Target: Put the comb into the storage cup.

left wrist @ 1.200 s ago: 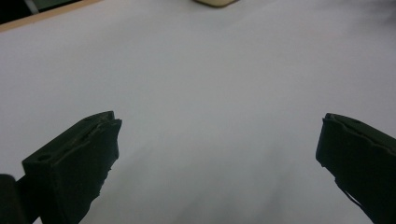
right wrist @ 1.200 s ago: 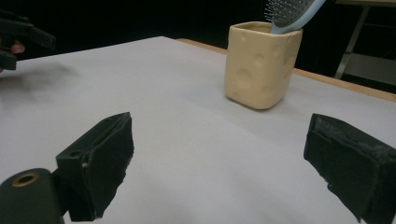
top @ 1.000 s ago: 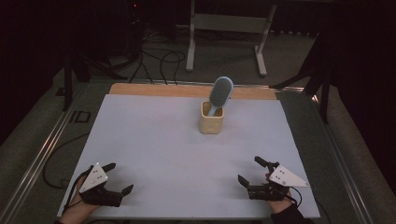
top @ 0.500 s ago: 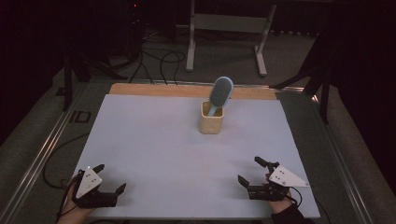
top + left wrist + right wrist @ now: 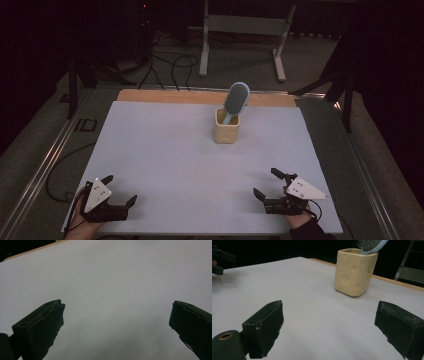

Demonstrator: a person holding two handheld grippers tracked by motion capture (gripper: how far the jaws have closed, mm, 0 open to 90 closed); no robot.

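Observation:
A pale yellow cup (image 5: 226, 129) with dimpled sides stands upright on the white mat (image 5: 165, 150), right of centre toward the back. A light blue hairbrush (image 5: 236, 99) leans in it, head up. Near the front left corner my left gripper (image 5: 120, 189) rests open, jaws wide and empty (image 5: 117, 312). At the front right my right gripper (image 5: 265, 181) is open too, well short of the cup. In the right gripper view the cup (image 5: 354, 272) and brush bristles (image 5: 369, 244) sit ahead, beyond the empty jaws (image 5: 329, 315).
A wooden strip (image 5: 200, 96) runs along the mat's far edge. Metal rails (image 5: 45, 170) flank the table. Behind it are a grey stand (image 5: 242, 35) and floor cables (image 5: 165, 60). The left gripper (image 5: 222, 258) shows far off in the right gripper view.
My left gripper has shifted a little to the left, toward the mat's front left corner, and stays open. The right gripper, cup and brush have not moved.

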